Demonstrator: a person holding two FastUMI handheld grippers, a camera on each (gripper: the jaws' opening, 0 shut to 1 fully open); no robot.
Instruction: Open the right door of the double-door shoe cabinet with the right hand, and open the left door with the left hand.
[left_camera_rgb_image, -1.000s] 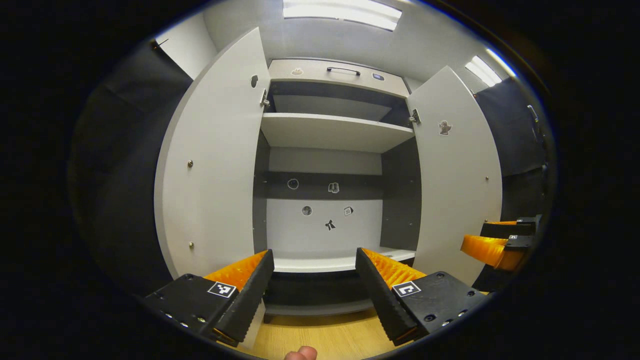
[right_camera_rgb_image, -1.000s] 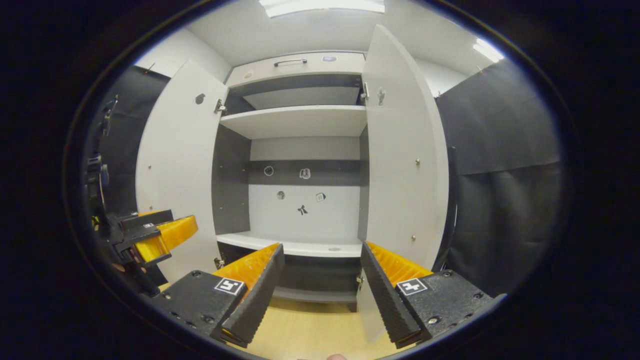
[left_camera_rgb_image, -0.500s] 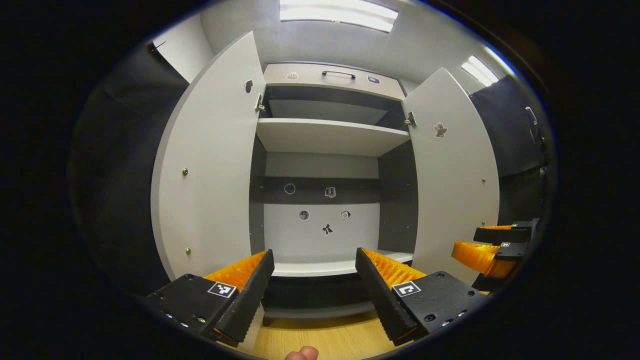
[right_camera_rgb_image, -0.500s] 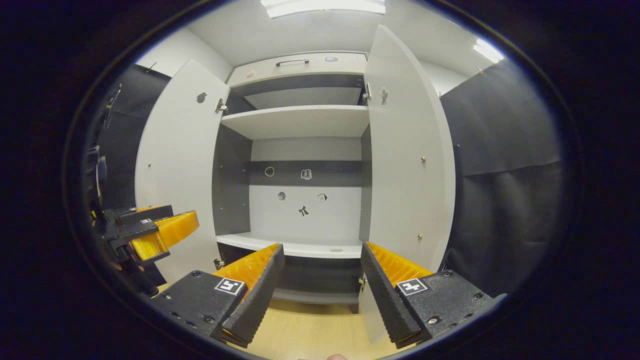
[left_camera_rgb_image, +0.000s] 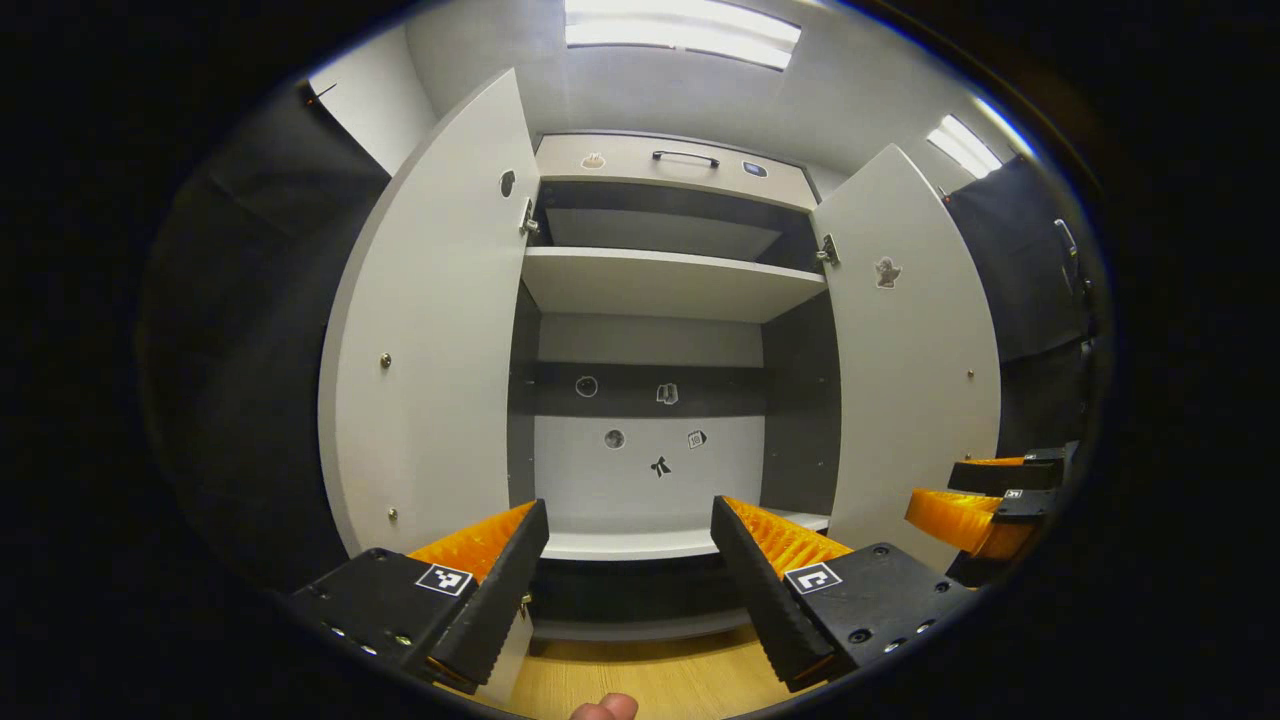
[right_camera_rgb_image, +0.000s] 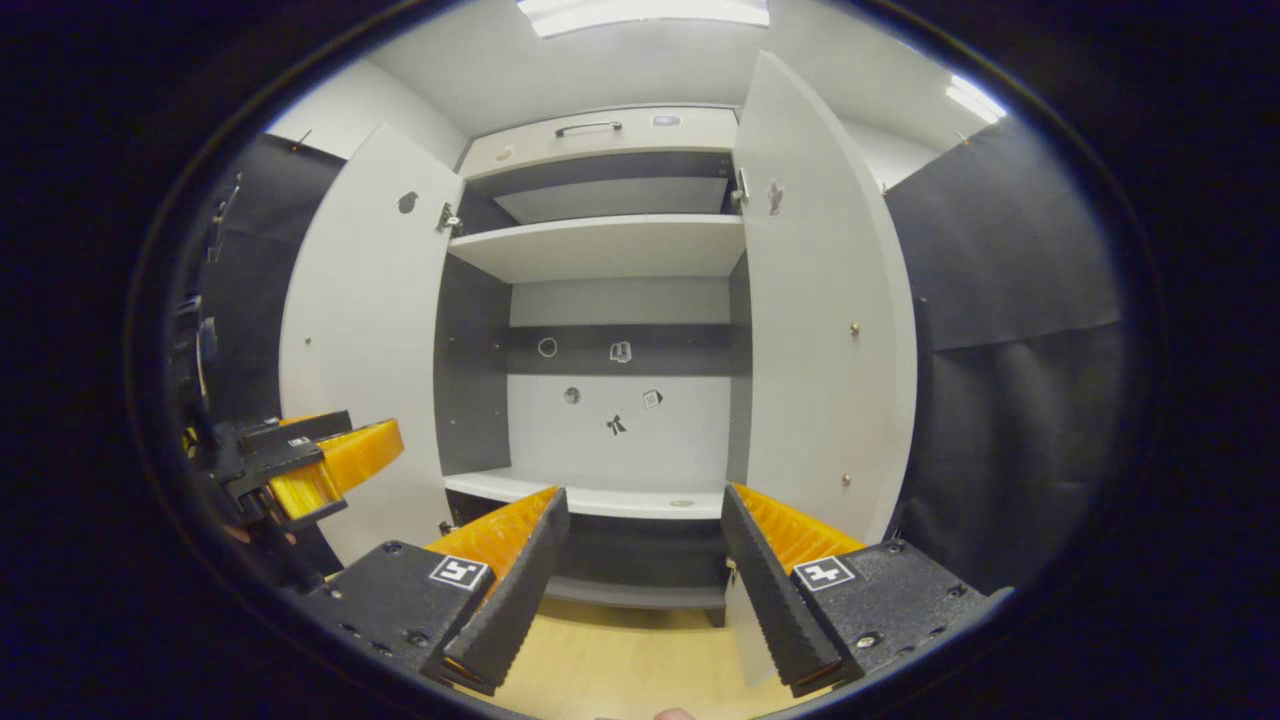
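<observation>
Small stickers on the cabinet (left_camera_rgb_image: 650, 280) back panel are too tiny to identify. Flat pale left door (left_camera_rgb_image: 430, 350) and right door (right_camera_rgb_image: 820, 330) stand swung open — left gripper (left_camera_rgb_image: 630, 560) and right gripper (right_camera_rgb_image: 645, 550) both gape, holding nothing.

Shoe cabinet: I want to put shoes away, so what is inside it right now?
The shoe cabinet holds no shoes: a bare upper shelf, a bare lower shelf and small stickers on the back panel. The bottom space is dark.

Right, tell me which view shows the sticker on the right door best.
The left gripper view: the right door faces its camera, so the sticker lies flat and whole. In the right gripper view the same door stands nearly edge-on, and the sticker is squeezed narrow.
</observation>
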